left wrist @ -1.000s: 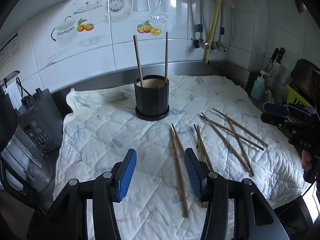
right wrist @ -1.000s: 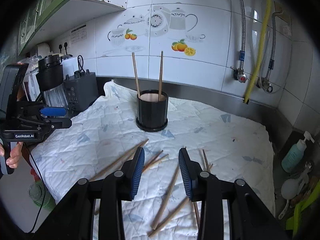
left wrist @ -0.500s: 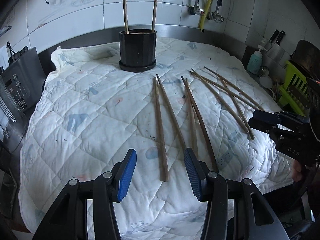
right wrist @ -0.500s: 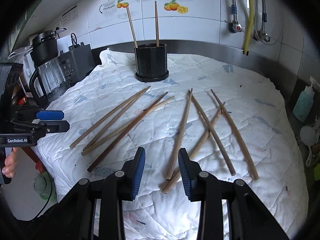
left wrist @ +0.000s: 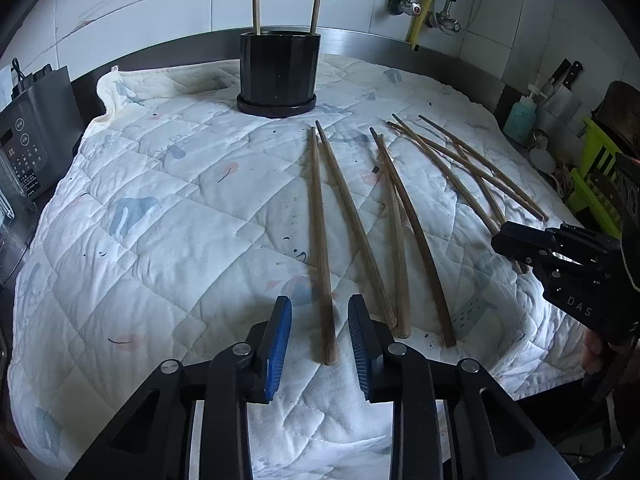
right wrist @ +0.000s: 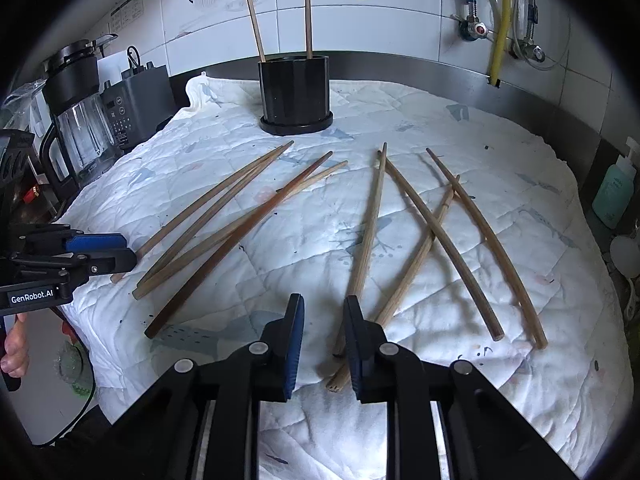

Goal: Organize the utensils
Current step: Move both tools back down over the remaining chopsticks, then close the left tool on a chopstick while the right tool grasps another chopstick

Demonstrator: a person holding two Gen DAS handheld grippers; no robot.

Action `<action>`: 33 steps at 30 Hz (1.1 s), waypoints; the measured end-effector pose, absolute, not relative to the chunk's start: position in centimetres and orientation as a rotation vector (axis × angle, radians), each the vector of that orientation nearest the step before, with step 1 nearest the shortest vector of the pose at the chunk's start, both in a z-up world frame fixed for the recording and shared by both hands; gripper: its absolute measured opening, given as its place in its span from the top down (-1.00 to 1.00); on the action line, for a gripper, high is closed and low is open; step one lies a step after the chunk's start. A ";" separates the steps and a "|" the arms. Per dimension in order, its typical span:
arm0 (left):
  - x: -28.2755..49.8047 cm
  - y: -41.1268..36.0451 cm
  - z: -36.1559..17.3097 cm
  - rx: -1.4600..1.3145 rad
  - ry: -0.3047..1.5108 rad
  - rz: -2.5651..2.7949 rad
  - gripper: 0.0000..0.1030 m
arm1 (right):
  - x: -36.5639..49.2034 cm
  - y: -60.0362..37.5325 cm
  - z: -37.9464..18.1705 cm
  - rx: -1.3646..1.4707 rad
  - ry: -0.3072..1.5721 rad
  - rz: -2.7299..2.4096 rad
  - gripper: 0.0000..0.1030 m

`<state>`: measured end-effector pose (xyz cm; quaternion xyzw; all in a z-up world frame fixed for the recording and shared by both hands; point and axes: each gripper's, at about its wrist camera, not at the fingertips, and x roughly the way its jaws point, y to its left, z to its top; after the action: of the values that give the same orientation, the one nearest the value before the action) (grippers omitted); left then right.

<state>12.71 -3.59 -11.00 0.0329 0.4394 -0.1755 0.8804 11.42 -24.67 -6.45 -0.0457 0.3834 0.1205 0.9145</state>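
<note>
Mostly loose – long brown wooden chopsticks (left wrist: 320, 236) scattered, two upright in black holder (left wrist: 279, 76), both tools released.

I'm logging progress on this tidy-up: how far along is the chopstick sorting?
Early days. Done: two chopsticks stand in the black holder. In hand: nothing; the left gripper is open with the end of one loose chopstick between its fingers, and the right gripper is open beside another. Left: eight chopsticks lie on the cloth.
</note>
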 end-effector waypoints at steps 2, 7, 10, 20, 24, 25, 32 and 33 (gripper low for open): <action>12.9 -4.0 -11.4 0.084 0.919 -0.357 0.56 | 11.5 -24.7 -6.5 -0.092 0.787 0.245 0.56; 12.7 -4.7 -11.8 0.111 0.893 -0.331 0.62 | 11.8 -25.1 -6.2 -0.058 0.782 0.242 0.57; 12.6 -5.1 -12.0 0.128 0.875 -0.315 0.62 | 12.2 -25.1 -6.3 -0.057 0.787 0.223 0.57; 12.9 -5.1 -12.2 0.124 0.834 -0.290 0.87 | 12.0 -25.7 -7.1 -0.005 0.832 0.222 0.57; 13.0 -4.4 -12.3 0.088 0.835 -0.312 0.86 | 11.8 -25.4 -7.3 -0.012 0.822 0.212 0.57; 13.1 -4.1 -12.3 0.068 0.833 -0.316 0.85 | 11.8 -25.5 -7.3 -0.002 0.820 0.208 0.57; 13.1 -3.3 -12.4 0.008 0.827 -0.349 0.77 | 11.2 -25.2 -7.5 0.014 0.788 0.167 0.57; 13.1 -3.3 -12.4 0.003 0.828 -0.357 0.73 | 11.1 -25.2 -7.5 0.014 0.783 0.164 0.57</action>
<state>13.14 -3.25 -12.42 0.0013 0.4002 -0.1724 0.9001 11.13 -25.22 -7.51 0.0070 0.3811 0.0798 0.9211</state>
